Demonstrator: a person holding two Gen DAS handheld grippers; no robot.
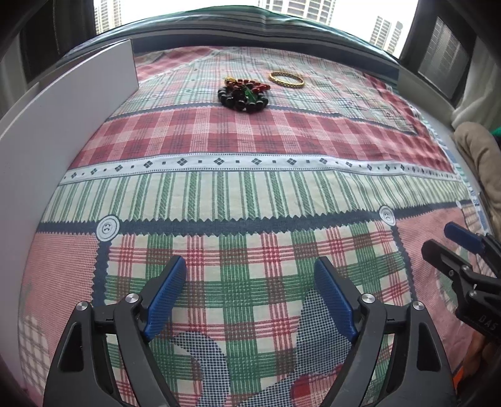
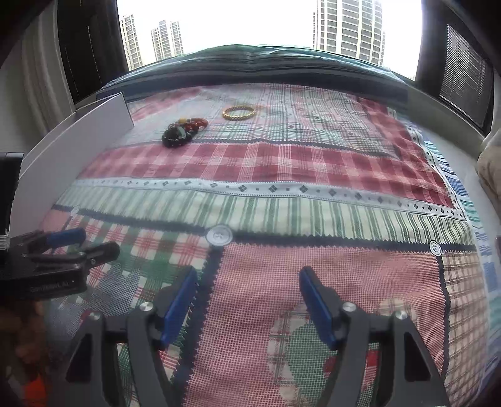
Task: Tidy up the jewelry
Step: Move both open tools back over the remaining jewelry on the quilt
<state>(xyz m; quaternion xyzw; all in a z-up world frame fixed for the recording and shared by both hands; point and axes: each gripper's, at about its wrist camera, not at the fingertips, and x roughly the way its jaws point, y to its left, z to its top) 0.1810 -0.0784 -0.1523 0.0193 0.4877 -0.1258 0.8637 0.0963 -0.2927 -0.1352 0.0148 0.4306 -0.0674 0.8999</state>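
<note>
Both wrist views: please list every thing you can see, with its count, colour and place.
gold bangle: one, gold, far on the bedspread, right of the beads.
bead bracelets: a tangled pile, count unclear, black, red and green, far centre.
bedspread: one, red, green and white plaid, covers the bed.
white board: one, pale grey-white, along the left edge.
window: one, bright, beyond the bed, towers outside.
left gripper: one, black with blue pads, open, empty.
right gripper: one, same colours, open, empty.
</note>
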